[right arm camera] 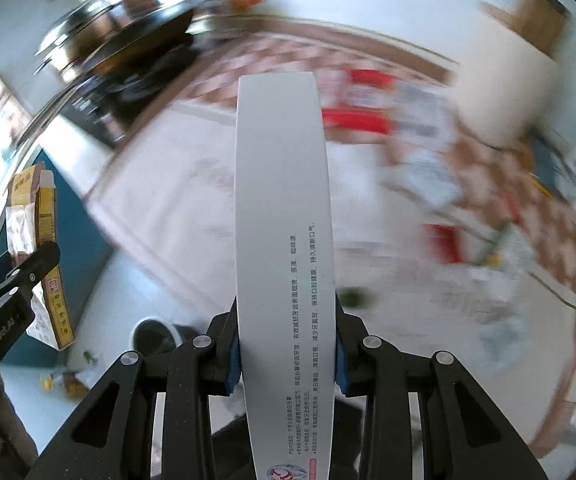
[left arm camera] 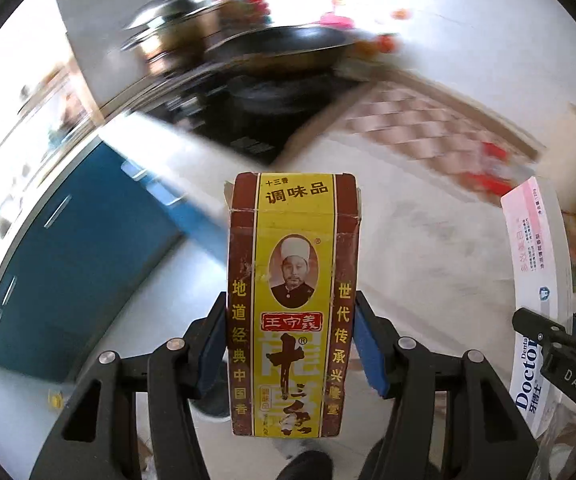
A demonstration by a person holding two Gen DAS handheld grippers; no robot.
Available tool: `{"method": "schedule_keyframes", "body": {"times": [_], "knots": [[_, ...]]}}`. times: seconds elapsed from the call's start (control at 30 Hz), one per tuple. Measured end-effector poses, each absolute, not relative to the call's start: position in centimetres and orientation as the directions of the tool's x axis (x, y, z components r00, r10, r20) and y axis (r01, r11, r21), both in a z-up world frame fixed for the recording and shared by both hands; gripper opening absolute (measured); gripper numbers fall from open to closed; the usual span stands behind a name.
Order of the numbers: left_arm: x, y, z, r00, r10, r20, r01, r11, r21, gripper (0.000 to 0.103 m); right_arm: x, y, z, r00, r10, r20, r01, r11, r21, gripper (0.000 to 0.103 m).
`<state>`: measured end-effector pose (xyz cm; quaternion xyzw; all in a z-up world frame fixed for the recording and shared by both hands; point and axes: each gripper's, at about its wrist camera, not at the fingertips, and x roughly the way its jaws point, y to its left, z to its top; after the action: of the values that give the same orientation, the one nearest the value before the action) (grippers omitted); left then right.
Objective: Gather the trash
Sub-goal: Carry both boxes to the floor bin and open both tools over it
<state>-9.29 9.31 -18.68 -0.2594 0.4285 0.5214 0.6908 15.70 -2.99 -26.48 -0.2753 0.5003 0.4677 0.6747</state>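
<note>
My left gripper (left arm camera: 290, 344) is shut on a yellow and brown spice box (left arm camera: 292, 280) and holds it upright above the floor. My right gripper (right arm camera: 286, 350) is shut on a long white toothpaste box (right arm camera: 284, 220) that points forward. The toothpaste box also shows at the right edge of the left wrist view (left arm camera: 536, 280), with the right gripper's fingers on it. The spice box shows at the left of the right wrist view (right arm camera: 44, 248), held by the left gripper. Both boxes are in the air, side by side.
The background is blurred. A white counter (right arm camera: 168, 168) holds a stove with a dark wok (left arm camera: 280, 48) and a steel pot lid (left arm camera: 160, 20). Red and white packets (right arm camera: 364, 112) lie on a patterned cloth. A round bin (right arm camera: 156, 334) stands on the floor by a blue cabinet (left arm camera: 68, 248).
</note>
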Motion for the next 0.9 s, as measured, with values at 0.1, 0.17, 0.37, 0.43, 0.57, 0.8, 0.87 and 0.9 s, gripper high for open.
{"method": "schedule_keyframes", "body": {"times": [0.1, 0.17, 0.37, 0.43, 0.57, 0.8, 0.87, 0.9], "knots": [[-14.9, 11.3, -20.9, 0.034, 0.472, -0.881, -0.966, 0.241, 0.092, 0.054, 8.2, 0.9, -28.3, 0.007, 0.352, -0.936, -0.941, 0.320, 0.113, 0.036], [-19.4, 12.5, -23.3, -0.012, 0.438, -0.899, -0.980, 0.173, 0.097, 0.054, 3.9, 3.1, -30.3, -0.035, 0.330, -0.943, -0.956, 0.264, 0.128, 0.036], [-31.1, 15.7, -35.7, -0.024, 0.264, -0.964, -0.999, -0.032, 0.016, 0.054, -9.7, 8.7, -40.9, -0.188, 0.193, -0.963, -0.977, 0.067, 0.204, 0.036], [-34.8, 16.1, -41.6, 0.003, 0.190, -0.982, -0.994, -0.106, -0.023, 0.054, -13.1, 10.1, -46.0, -0.241, 0.122, -0.963, -0.969, 0.026, 0.246, 0.036], [-40.7, 16.5, -54.6, 0.122, 0.036, -0.992, -0.962, -0.243, -0.127, 0.054, -18.3, 12.3, -58.1, -0.326, -0.046, -0.944, -0.945, 0.014, 0.326, 0.036], [-45.7, 16.2, -71.1, 0.341, -0.148, -0.928, -0.875, -0.410, -0.256, 0.056, -24.7, 15.1, -78.6, -0.416, -0.322, -0.850, -0.904, 0.042, 0.426, 0.036], [-46.2, 16.1, -73.6, 0.322, -0.168, -0.932, -0.884, -0.405, -0.233, 0.057, -26.0, 15.7, -83.0, -0.426, -0.385, -0.819, -0.895, 0.048, 0.443, 0.037], [-46.3, 16.1, -74.3, 0.315, -0.169, -0.934, -0.887, -0.403, -0.226, 0.065, -26.6, 16.0, -85.1, -0.431, -0.419, -0.799, -0.889, 0.048, 0.455, 0.037]]}}
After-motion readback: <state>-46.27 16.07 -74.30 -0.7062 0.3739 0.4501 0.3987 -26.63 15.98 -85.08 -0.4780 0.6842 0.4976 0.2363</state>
